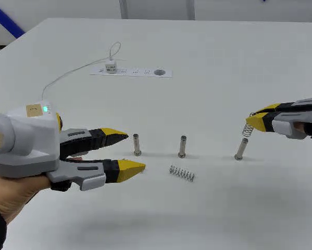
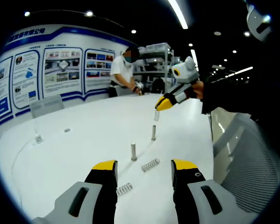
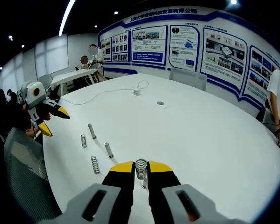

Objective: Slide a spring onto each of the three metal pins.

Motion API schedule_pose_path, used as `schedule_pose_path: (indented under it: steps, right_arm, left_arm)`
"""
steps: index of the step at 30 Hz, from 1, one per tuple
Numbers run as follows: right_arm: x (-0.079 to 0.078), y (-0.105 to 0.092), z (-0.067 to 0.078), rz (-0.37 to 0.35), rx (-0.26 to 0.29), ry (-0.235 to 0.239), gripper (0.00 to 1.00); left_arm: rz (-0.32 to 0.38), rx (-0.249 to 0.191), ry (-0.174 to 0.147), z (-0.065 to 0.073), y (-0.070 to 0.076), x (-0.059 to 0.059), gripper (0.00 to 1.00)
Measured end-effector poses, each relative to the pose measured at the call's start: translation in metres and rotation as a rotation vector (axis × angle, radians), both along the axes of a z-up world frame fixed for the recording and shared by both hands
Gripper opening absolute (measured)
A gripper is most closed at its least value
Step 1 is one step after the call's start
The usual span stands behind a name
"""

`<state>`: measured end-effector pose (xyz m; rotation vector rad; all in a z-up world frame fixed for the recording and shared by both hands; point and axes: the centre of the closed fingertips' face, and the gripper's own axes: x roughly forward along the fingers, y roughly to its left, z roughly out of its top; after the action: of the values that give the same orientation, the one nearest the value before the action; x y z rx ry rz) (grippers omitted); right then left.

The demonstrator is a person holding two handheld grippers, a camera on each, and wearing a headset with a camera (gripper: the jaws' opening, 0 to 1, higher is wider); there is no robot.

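Note:
Three short metal pins stand upright in a row on the white table: left pin (image 1: pixel 137 145), middle pin (image 1: pixel 182 146), right pin (image 1: pixel 240 149). My right gripper (image 1: pixel 252 120) is shut on a spring (image 1: pixel 247 129) that hangs tilted just above the right pin; its own view shows the spring (image 3: pixel 140 165) in its jaws over the pin (image 3: pixel 145 182). My left gripper (image 1: pixel 134 151) is open with nothing in it, its tips on either side of the left pin. A loose spring (image 1: pixel 182 173) lies near the middle pin. Another spring (image 2: pixel 124 188) lies close under the left gripper (image 2: pixel 144 164).
A flat white strip (image 1: pixel 130 71) with a plugged-in white cable (image 1: pixel 67 73) lies at the back of the table. The table's front edge runs near a mesh chair (image 2: pixel 252 158). A person (image 2: pixel 125 70) stands at another bench far behind.

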<state>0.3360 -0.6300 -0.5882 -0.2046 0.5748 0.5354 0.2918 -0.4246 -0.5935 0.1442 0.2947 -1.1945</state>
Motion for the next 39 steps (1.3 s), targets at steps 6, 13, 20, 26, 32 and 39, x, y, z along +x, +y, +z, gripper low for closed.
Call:
schedule_pose_path:
  steps: [6, 13, 20, 26, 32, 39]
  right_arm:
    - [0.005, -0.006, -0.010, -0.019, -0.002, 0.013, 0.11]
    - [0.007, -0.008, -0.015, -0.021, -0.008, 0.019, 0.11]
    - [0.009, -0.009, -0.022, -0.023, -0.008, 0.033, 0.11]
    - [0.011, -0.009, -0.030, -0.026, -0.005, 0.041, 0.11]
    - [0.013, -0.012, -0.044, -0.038, 0.004, 0.060, 0.11]
    - [0.012, -0.011, -0.059, -0.038, -0.002, 0.085, 0.12]
  left_arm:
    - [0.007, -0.006, 0.002, 0.000, -0.001, 0.000, 0.46]
    - [0.010, -0.012, 0.011, 0.000, -0.001, 0.000, 0.45]
    - [0.013, -0.009, 0.016, -0.001, -0.001, 0.000, 0.44]
    - [0.016, -0.006, 0.018, -0.001, -0.001, 0.001, 0.45]
    - [0.019, 0.000, 0.019, -0.003, -0.001, 0.001, 0.45]
    - [0.023, 0.002, 0.021, -0.004, -0.001, 0.002, 0.46]
